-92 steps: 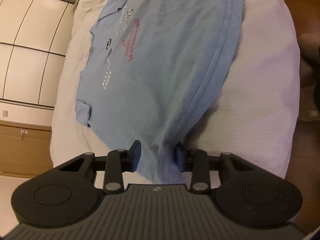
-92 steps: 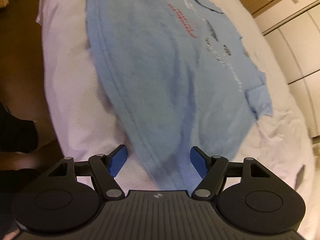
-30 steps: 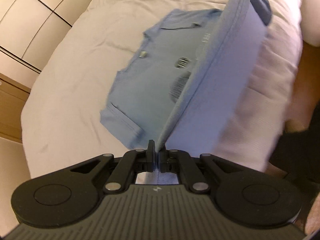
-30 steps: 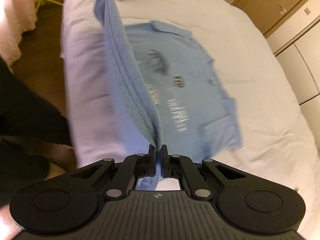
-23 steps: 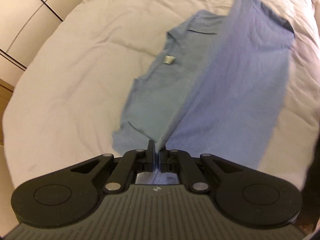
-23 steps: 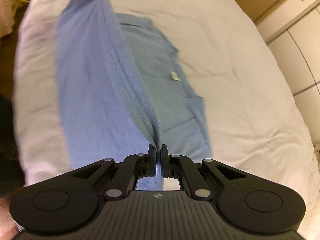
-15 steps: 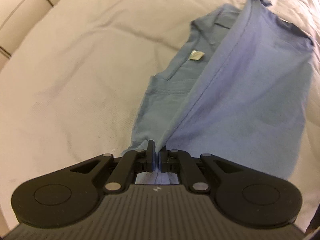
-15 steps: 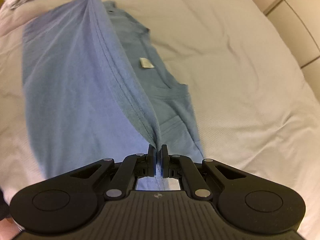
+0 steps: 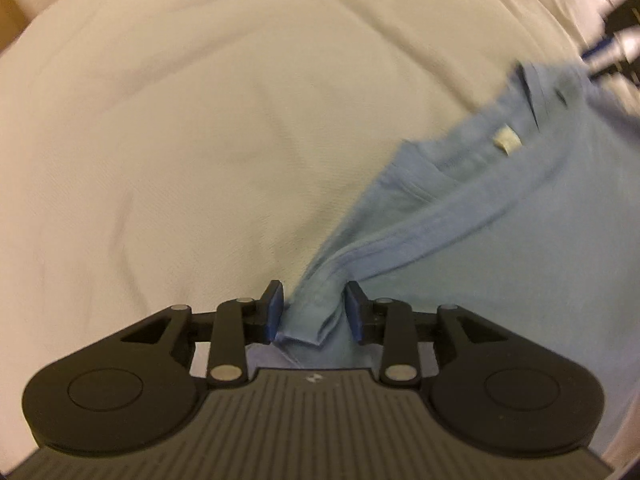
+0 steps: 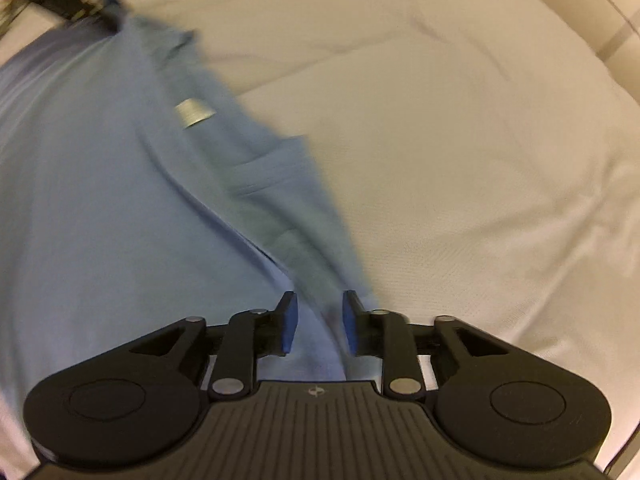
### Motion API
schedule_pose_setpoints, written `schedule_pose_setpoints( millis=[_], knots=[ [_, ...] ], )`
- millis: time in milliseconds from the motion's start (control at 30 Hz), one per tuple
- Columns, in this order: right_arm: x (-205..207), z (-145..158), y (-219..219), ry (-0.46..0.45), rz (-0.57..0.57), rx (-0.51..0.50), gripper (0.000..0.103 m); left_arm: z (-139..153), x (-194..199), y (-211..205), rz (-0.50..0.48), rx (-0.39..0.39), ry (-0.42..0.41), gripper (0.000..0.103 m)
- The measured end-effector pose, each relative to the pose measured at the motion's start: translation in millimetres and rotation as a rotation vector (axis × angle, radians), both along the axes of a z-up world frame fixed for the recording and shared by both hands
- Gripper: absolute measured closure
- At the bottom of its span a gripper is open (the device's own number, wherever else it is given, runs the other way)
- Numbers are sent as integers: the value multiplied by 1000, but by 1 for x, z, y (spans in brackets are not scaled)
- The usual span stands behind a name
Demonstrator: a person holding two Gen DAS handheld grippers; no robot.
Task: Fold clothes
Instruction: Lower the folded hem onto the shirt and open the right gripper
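Jaws of the left gripper [image 9: 315,312] and right gripper [image 10: 316,322] have just been opening, with hem corners of the blue T-shirt [image 9: 520,216] loose between them, folded over on the white bed [image 9: 180,120]. Lift straight clear so the fold stays flat.

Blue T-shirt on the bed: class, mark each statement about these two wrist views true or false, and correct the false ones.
1. The blue T-shirt lies on a white bed sheet. True.
2. The left claw is clamped shut on the cloth. False: its jaws have just been opening, with cloth loose between them.
3. A small label shows near the collar. True.
4. The right claw is far from the shirt. False: the shirt's edge runs between its parted jaws.
5. The shirt's printed front faces up. False: only plain blue fabric shows.
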State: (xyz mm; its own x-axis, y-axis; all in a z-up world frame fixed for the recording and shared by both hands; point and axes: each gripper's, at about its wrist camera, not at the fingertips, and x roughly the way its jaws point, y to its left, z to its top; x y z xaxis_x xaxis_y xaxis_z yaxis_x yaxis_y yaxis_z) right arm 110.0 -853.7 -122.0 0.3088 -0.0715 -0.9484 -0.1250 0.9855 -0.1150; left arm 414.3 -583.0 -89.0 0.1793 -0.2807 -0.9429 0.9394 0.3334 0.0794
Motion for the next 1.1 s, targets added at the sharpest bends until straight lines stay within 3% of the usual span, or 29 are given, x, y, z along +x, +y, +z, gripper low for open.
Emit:
schedule_pose_setpoints(
  millis=[133,333,500,767,800,833,867,1100],
  knots=[
    [-17,14,-28,-80,-168,67,68,14,4,17,89,-17,3,74],
    [-61,20,-47,-103,-388,181,60,30,11,52,210,-80,49,74],
    [-85,8,-41,-93,-480,267,57,20,11,52,167,-97,60,72],
    [-91,-6,-37,-115,-584,336,51,7,24,30,72,-158,62,73],
    [-91,-8,-38,-119,-597,342,51,8,25,28,64,-164,71,78],
    [-91,-10,-39,-124,-616,349,51,8,27,27,57,-170,82,96],
    [-92,-12,-42,-133,-641,363,51,9,27,26,50,-176,88,103],
    [-101,-19,-57,-182,-807,409,53,17,22,32,26,-203,98,103]
  ],
)
